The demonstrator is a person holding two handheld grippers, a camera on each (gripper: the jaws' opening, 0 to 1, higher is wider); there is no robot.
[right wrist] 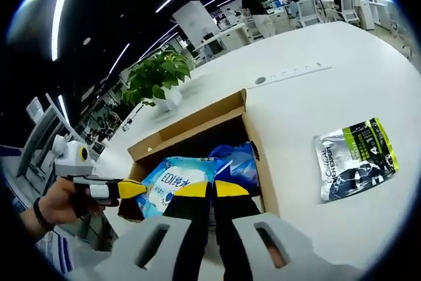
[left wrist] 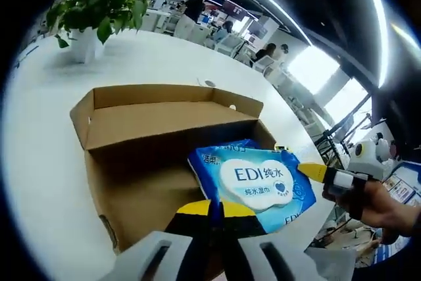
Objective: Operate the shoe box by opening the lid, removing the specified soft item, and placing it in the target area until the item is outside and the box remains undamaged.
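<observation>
Right now both my grippers, left and right, have their fingers clenched on nothing, just over the wipes pack lying in the open box; farther off, a silver pouch rests on the bench.

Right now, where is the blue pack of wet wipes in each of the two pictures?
Left gripper view: the blue wipes pack is lower right of middle, in the open cardboard box, just above the yellow jaw tips.
Right gripper view: the pack is lower left of middle, inside the box.
Shared landmark: the potted plant beyond the box.
</observation>
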